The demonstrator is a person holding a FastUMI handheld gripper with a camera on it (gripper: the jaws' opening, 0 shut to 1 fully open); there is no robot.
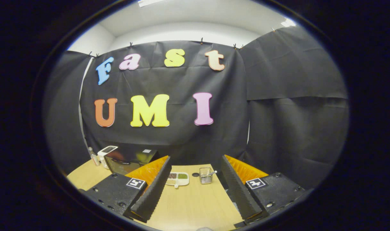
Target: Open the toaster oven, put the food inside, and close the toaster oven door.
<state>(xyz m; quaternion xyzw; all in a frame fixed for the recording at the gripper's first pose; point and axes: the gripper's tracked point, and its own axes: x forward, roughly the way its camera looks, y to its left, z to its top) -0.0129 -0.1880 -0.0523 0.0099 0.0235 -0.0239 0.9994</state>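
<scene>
A black toaster oven [127, 160] stands on the wooden table [188, 205], beyond my left finger and partly hidden by it. Its glass door [119, 166] is closed. My gripper [195, 175] is open, held above the table, with nothing between its fingers. Well ahead of the fingers, between them, lies a white divided tray [177, 178] holding small portions of food. The oven sits to the left of that tray.
A small wire basket [206, 175] with a utensil in it stands just right of the tray, with a small dark round thing [195, 175] between them. A white appliance [105, 153] and a small bottle [93, 157] stand left of the oven. Black cloth walls close in behind and to the right.
</scene>
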